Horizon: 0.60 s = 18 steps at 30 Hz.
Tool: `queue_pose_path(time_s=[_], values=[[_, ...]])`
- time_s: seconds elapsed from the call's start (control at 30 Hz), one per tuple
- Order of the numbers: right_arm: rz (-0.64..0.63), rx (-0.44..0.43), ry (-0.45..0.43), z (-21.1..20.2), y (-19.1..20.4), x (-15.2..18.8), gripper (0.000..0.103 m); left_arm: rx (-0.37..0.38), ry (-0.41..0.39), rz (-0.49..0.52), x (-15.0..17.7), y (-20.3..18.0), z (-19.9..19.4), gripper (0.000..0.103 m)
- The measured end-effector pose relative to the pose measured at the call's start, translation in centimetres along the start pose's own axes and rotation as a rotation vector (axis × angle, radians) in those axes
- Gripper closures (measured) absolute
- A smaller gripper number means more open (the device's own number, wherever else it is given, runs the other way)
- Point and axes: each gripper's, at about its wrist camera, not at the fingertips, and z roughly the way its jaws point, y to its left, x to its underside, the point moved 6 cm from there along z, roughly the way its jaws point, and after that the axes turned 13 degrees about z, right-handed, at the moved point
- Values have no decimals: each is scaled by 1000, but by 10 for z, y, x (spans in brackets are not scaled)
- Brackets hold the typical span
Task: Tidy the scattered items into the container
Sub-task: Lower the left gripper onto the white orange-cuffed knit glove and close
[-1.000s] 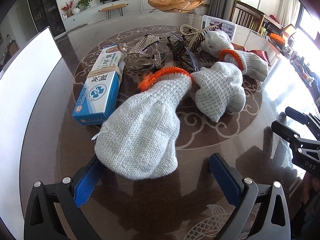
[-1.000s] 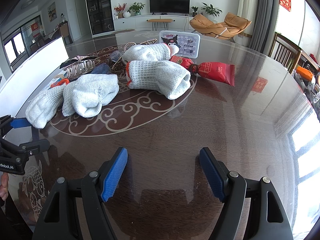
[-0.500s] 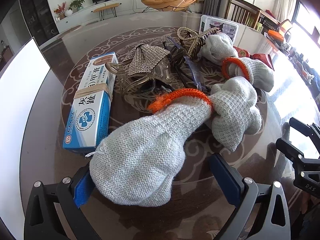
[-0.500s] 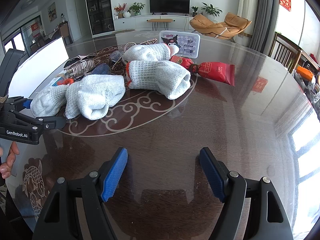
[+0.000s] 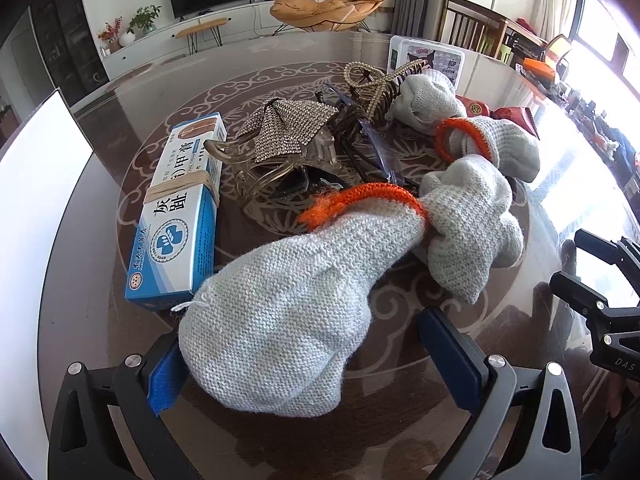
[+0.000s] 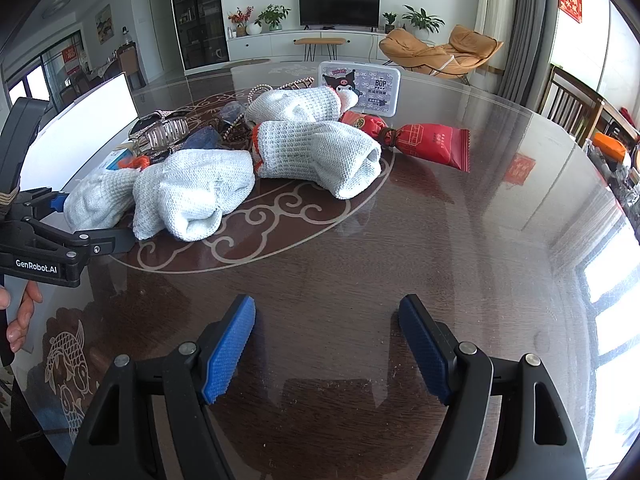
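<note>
A grey knit glove with an orange cuff [image 5: 288, 304] lies on the dark round table [image 6: 360, 248]. Its finger end sits between the wide-apart blue pads of my left gripper [image 5: 304, 352]. The left pad [image 5: 164, 372] touches the knit, while the right pad stands clear of it. Three more grey gloves lie behind it: one against its cuff [image 5: 468, 220], one with an orange cuff [image 5: 492, 144] and one farther back [image 5: 424, 96]. My right gripper [image 6: 326, 344] is open over bare table, nothing between its fingers.
A blue-and-white box [image 5: 180, 208] lies left of the near glove. Behind are a rhinestone hair claw [image 5: 280, 136], a beaded clip [image 5: 376, 88], red snack packets [image 6: 432, 140] and a printed plastic case [image 6: 360, 88]. A white flat-sided object [image 5: 32, 184] stands at the table's left edge.
My left gripper has moved forward over the near glove, so the glove's finger end now lies deeper between its pads. The right gripper has stayed still.
</note>
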Motion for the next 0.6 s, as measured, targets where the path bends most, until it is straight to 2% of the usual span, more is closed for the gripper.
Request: queue_pose_path(time_s=[0.37, 0.6], values=[[0, 0, 0, 0, 0, 0, 27, -19, -67, -6, 3, 1, -2, 0], [0, 0, 0, 0, 0, 0, 27, -16, -43, -7, 1, 1, -1, 0]])
